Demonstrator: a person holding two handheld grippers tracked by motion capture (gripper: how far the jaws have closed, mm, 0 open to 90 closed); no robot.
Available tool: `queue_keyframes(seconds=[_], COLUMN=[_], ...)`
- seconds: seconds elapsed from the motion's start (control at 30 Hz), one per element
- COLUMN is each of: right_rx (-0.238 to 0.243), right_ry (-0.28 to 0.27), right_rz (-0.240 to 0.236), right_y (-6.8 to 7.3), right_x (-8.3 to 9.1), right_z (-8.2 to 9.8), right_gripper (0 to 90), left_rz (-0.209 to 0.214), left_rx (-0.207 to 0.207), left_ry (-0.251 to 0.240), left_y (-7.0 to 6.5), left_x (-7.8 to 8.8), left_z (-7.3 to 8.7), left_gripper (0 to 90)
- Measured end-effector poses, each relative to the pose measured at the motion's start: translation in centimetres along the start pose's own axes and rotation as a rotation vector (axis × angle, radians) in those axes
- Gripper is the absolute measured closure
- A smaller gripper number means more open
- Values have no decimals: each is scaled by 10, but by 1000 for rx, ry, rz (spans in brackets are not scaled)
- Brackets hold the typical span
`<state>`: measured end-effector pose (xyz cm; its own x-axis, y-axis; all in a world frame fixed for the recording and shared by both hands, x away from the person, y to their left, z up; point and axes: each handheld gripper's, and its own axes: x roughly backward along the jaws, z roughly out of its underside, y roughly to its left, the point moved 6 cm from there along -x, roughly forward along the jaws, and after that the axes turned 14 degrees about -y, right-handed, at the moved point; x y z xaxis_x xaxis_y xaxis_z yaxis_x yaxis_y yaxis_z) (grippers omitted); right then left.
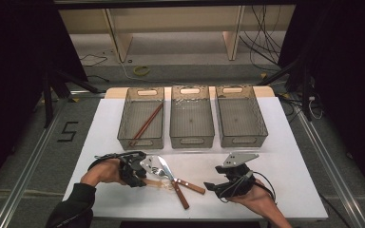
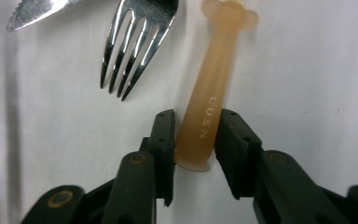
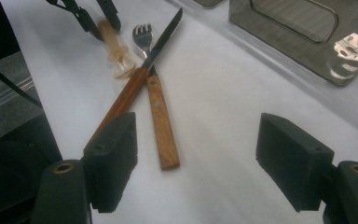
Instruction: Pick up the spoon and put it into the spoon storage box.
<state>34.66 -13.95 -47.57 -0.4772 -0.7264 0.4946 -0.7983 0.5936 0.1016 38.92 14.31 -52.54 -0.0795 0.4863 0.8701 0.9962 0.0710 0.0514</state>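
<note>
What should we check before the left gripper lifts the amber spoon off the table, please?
1. Spoon handle between the left gripper's jaws: ok.
2. Both pads pressing on the handle: cannot tell; the left one touches, while a thin gap seems to remain at the right one.
3. Fork clear of the grip: ok, its tines lie apart from the jaws.
4. Knife clear of the spoon: ok, it lies crossed over the fork, beside the spoon's wider end.
5. Right gripper out of the way: ok, open and holding nothing.
6. Middle bin free to receive: ok, nothing in it.
</note>
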Motion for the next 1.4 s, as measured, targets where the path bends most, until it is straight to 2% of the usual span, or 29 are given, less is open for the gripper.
queue_keyframes(seconds=[0.23,0.47,0.6,0.67,0.73,0.83,0.97,1.07,1.17,1.3,1.4], right_rx=[2,1,1,1,0,-1,0,0,1,1,1], right_ry=[1,2,2,0,-2,-2,-2,-1,-2,-1,-2], right_rz=[0,0,1,0,0,2,0,3,2,3,3], right_y=[0,0,0,0,0,0,0,0,1,0,1], right_x=[0,0,0,0,0,0,0,-1,0,0,0], right_z=[0,0,0,0,-1,0,-1,0,-1,0,0], right_gripper=[301,301,301,301,301,301,300,301,301,300,300], left_rz=[4,-9,-38,-45,-58,-98,-131,-166,-202,-225,-238], left_rx=[-17,12,30,47,80,128,172,223,257,299,310], left_ry=[-6,-67,-121,-155,-209,-283,-350,-407,-442,-484,-488], left_y=[-5,-7,-5,-5,-4,0,5,10,18,28,33], left_x=[2,9,15,18,21,27,33,37,40,43,44], left_z=[2,1,-4,-8,-14,-26,-43,-56,-66,-75,-79], left_gripper=[728,732,732,732,731,731,730,730,729,730,729])
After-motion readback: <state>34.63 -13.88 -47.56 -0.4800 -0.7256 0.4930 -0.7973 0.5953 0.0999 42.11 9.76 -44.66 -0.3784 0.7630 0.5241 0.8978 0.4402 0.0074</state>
